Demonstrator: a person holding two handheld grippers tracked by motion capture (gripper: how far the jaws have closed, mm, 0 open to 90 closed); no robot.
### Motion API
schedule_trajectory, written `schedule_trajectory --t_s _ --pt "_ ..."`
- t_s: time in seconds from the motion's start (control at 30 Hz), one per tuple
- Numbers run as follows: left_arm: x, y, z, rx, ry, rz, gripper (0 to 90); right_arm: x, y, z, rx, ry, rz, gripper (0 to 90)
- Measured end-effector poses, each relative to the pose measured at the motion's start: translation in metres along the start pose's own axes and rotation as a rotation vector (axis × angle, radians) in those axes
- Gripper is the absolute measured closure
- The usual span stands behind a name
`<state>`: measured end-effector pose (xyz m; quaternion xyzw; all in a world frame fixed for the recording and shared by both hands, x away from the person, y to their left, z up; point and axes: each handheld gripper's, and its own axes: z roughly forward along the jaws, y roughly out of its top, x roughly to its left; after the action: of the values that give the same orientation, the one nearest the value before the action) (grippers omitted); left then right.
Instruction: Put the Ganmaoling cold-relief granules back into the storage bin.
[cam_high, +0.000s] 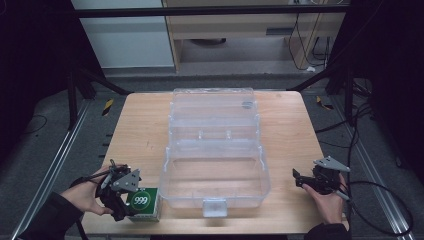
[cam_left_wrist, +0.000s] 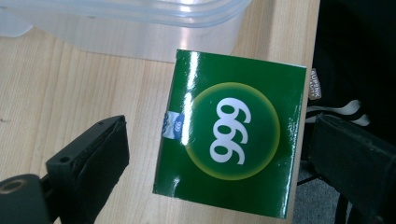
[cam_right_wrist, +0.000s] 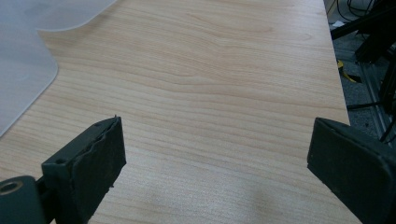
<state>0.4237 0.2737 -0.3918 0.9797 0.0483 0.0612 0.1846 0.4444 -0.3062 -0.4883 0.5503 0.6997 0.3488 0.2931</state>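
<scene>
A green carton marked "999" (cam_high: 144, 204) lies flat on the wooden table (cam_high: 140, 130) at its front left, close to the front edge. My left gripper (cam_high: 126, 199) hovers over it, held in a hand. In the left gripper view the carton (cam_left_wrist: 229, 135) sits between the two black jaws of the left gripper (cam_left_wrist: 219, 125); they stand wide apart and open, clear of its sides. My right gripper (cam_high: 300, 179) rests near the front right of the table. The right gripper (cam_right_wrist: 215, 126) is open over bare wood with nothing between its jaws.
A large clear plastic case (cam_high: 215, 185) stands in the middle of the table with its lid (cam_high: 214, 112) folded back, and nothing shows inside it. Its corner (cam_left_wrist: 140, 18) lies just beyond the carton, and its edge (cam_right_wrist: 23, 70) is left of the right gripper. Cables run along the floor (cam_high: 380, 200) at the right.
</scene>
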Motion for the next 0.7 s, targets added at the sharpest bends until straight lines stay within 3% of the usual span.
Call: schedule_trajectory --t_s 0.37,0.7 --pt "0.0 0.002 0.014 0.025 -0.028 0.021 4.2 0.0 0.0 0.001 0.007 0.004 -0.005 4.2" --pt "0.002 -0.004 0.027 0.013 -0.046 0.01 5.1 0.001 -0.001 0.002 0.016 0.007 -0.008 4.0"
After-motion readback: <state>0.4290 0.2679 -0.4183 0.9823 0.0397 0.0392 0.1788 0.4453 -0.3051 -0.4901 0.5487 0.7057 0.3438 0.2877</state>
